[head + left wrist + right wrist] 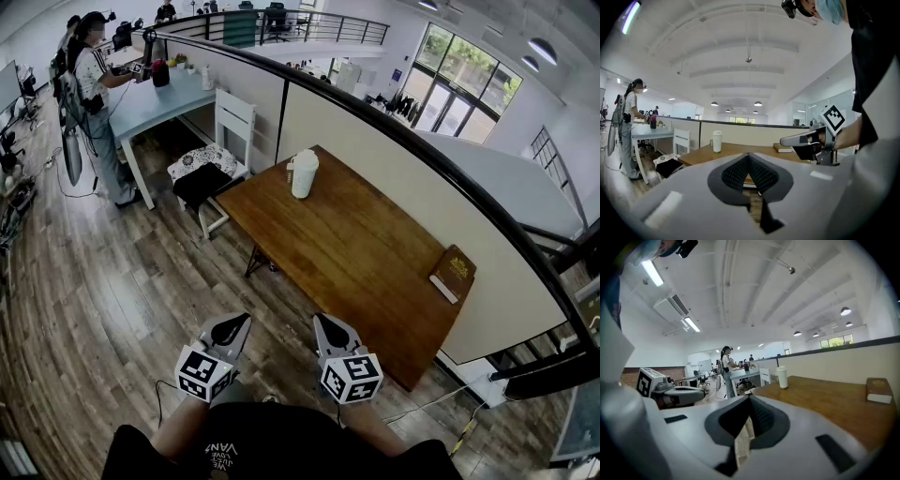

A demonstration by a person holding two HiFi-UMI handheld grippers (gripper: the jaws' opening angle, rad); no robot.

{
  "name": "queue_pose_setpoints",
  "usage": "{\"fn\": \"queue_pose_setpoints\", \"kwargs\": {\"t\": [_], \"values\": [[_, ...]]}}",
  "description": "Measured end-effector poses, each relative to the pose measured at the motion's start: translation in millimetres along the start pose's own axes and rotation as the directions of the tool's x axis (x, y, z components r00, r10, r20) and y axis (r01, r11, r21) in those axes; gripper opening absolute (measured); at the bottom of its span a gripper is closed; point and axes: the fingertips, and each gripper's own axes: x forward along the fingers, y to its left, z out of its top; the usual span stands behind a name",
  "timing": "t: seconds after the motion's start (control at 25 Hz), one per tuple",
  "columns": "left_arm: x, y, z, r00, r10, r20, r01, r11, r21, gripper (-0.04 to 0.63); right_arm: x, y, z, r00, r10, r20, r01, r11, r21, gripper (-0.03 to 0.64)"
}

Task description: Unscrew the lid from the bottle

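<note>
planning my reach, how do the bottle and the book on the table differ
The bottle is white and stands upright; the book is brown and lies flat. The bottle sits at the table's end near the chair; the book at the opposite end. Both rest on the table.

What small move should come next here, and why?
Probably step closer and reach toward the white bottle: it stands, lid on, far across the wooden table, while the left hand-held gripper and right hand-held gripper hang shut, empty, short of it.
</note>
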Motion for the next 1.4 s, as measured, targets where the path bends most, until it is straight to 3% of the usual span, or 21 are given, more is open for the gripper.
{"fn": "queue_pose_setpoints", "kwargs": {"t": [0.2, 0.24, 0.28, 0.32, 0.36, 0.68, 1.08, 1.4], "values": [[11.2, -1.5, 5.8, 0.998, -0.041, 0.050, 0.043, 0.999, -0.029, 0.022, 4.3, -7.6, 10.5, 0.997, 0.011, 0.071, -0.015, 0.998, 0.057, 0.014], [14.3, 0.2, 6.7, 0.997, -0.053, 0.062, 0.056, 0.998, -0.038, 0.050, 7.6, -8.9, 12.4, 0.997, 0.008, 0.080, -0.013, 0.998, 0.061, 0.028], [17.5, 3.6, 7.1, 0.996, -0.062, 0.070, 0.065, 0.997, -0.048, 0.125, 12.2, -9.9, 14.4, 0.996, 0.004, 0.086, -0.010, 0.998, 0.068, 0.055], [20.7, 8.4, 6.8, 0.995, -0.068, 0.071, 0.072, 0.996, -0.055, 0.196, 17.7, -10.6, 16.6, 0.996, -0.003, 0.091, -0.004, 0.997, 0.076, 0.119], [23.8, 13.9, 5.8, 0.995, -0.074, 0.069, 0.078, 0.995, -0.061, 0.210, 23.5, -11.3, 18.7, 0.995, -0.013, 0.094, 0.005, 0.996, 0.084, 0.165], [46.5, 71.0, 4.6, 0.984, -0.176, 0.030, 0.178, 0.981, -0.079, 0.213, 80.0, -11.8, 29.4, 0.987, -0.127, 0.094, 0.114, 0.985, 0.130, 0.186], [55.7, 165.3, 12.8, 0.943, -0.333, -0.021, 0.333, 0.943, -0.015, 0.213, 149.4, 8.3, 51.7, 0.948, -0.297, 0.115, 0.273, 0.943, 0.190, 0.186], [67.2, 205.3, 4.6, 0.907, -0.417, -0.058, 0.416, 0.909, -0.024, 0.219, 179.6, 17.1, 49.9, 0.921, -0.376, 0.103, 0.346, 0.910, 0.227, 0.186]]}}
